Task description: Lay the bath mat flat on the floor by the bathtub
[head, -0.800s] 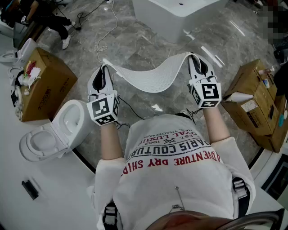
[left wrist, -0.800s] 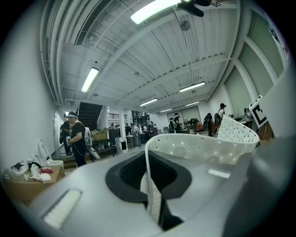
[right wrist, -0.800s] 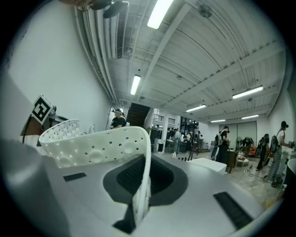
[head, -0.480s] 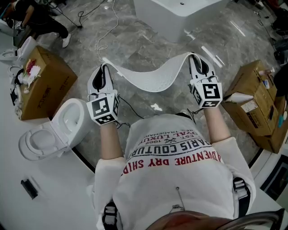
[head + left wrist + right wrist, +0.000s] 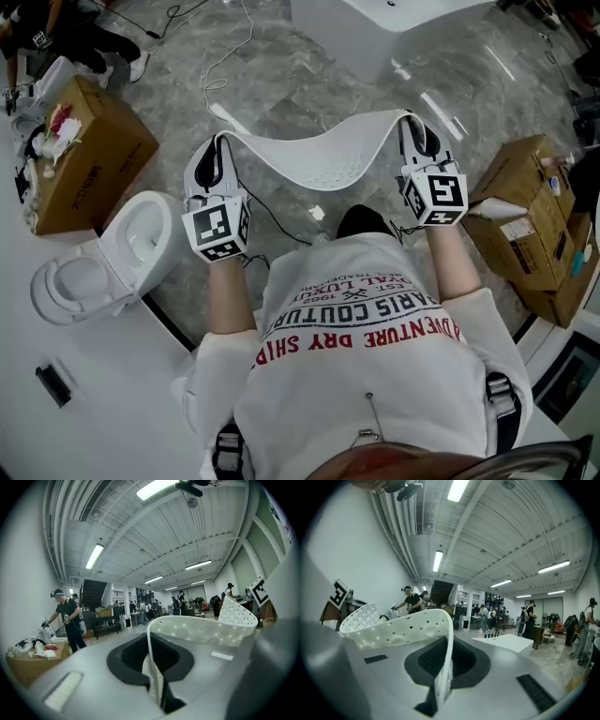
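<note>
**Item: bath mat** (image 5: 323,159). White, perforated, flexible. It is at the centre of the head view, slung between the two grippers and sagging in a shallow curve. It appears to hang clear of the floor (image 5: 309,89), though the steep overhead angle leaves that unsure.

**Left gripper** (image 5: 220,141). Left of centre. Jaws closed on one end of the mat, with the edge pinched between the pads.

**Right gripper** (image 5: 409,120). Right of centre. Jaws likewise clamped on the opposite end, and the mat arcs away from it toward the other gripper.

**Bathtub** (image 5: 375,23). White, at the top centre of the frame, beyond the mat, with a stretch of grey stone floor between them.

**Surroundings.**
- A toilet (image 5: 112,267) at the lower left.
- A cardboard box (image 5: 89,159) at the left edge.
- More boxes (image 5: 530,220) at the right edge.
- A white cable (image 5: 223,61) trailing at the upper left.

**Progress, as judged.**
- Done: the mat is lifted by both ends and faces the tub.
- Not yet done: carrying it up to the tub, lowering it, drawing the sag out flat, and letting go.
</note>
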